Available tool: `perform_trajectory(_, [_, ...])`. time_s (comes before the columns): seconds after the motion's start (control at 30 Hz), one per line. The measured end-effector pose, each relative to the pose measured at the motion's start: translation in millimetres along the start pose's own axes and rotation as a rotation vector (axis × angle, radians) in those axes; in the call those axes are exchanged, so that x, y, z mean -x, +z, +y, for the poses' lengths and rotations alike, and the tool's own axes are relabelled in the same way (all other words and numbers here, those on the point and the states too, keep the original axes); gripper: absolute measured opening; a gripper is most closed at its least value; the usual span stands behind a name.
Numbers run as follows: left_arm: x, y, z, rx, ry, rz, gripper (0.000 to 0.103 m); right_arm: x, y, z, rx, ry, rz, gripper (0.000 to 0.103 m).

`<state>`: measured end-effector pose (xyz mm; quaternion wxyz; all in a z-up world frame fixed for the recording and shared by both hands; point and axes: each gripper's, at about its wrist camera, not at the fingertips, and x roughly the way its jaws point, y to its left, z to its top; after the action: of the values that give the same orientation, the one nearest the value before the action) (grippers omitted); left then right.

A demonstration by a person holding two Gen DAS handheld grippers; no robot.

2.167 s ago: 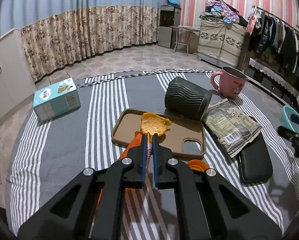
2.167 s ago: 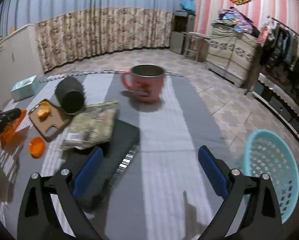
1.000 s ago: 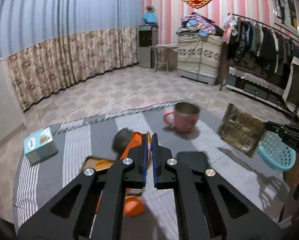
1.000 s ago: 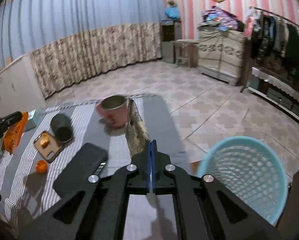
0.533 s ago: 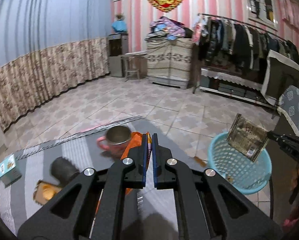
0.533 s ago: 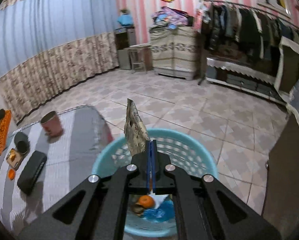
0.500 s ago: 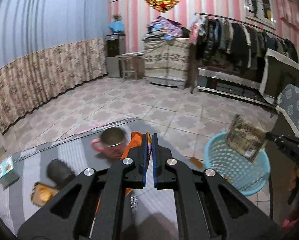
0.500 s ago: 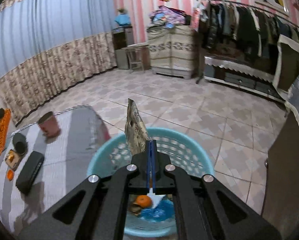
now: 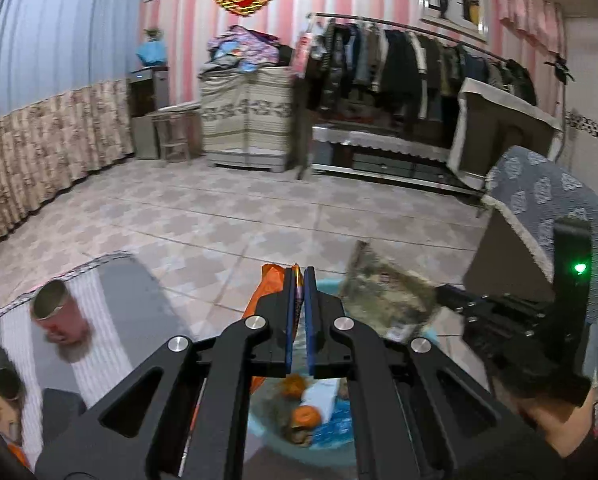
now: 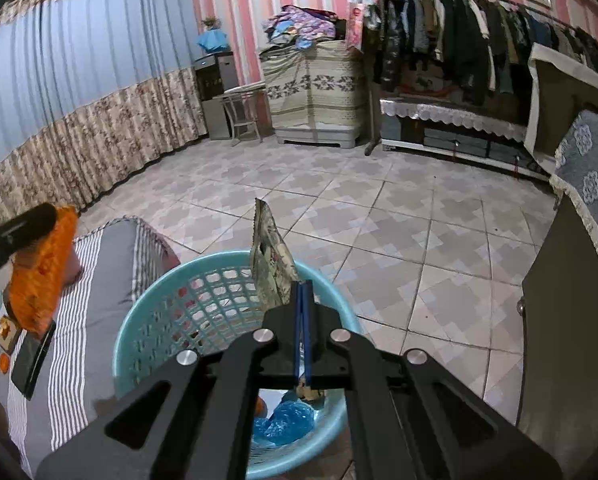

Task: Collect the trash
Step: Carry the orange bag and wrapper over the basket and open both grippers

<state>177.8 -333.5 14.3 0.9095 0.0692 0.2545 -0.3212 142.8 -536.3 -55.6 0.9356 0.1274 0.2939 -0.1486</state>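
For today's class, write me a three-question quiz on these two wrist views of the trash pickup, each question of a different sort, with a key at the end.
1. True or false: the right gripper is shut on the brownish snack bag above the blue basket.
2. Multiple choice: what does the left gripper hold? A) a pink mug B) an orange wrapper C) a tissue box
3. Fill in: the pink mug stands on the ____ striped cloth.

Key
1. True. The fingers pinch the bag's lower edge.
2. B. The orange wrapper is shut between the fingers, beside the basket.
3. Grey and white.
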Motion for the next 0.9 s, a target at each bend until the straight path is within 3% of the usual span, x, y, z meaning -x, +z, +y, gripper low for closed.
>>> perform_trajectory(0.33, [-20.0,-2.0,-34.5,0.003,-0.074,0.020,0.003,-5.1,-0.4,-19.8,-0.046,0.022,0.014,0.001])
perform_trajectory(0.67, [-54.5,-13.9,-8.6,0.043,-0.078,0.110,0.009,-21.4,-6.1,-8.5,-0.013,0.021,0.068,0.001])
perform_trajectory(0.73, [-56.5,-15.8,-2.5,0.044,-0.051,0.118,0.020,-23.8,-7.6,-7.1,-0.011,0.023,0.080,0.001])
perform_trajectory(0.8, [-53.5,-17.1,3.6,0.040,-0.009,0.108,0.047,-25.5,-8.5,-5.9,-0.004,0.024,0.085,0.001])
perform_trajectory(0.9, [-46.1,-17.4,14.0,0.009,0.086,0.089,0.065,-27.4,-10.1,-1.7,-0.008,0.036,0.090,0.004])
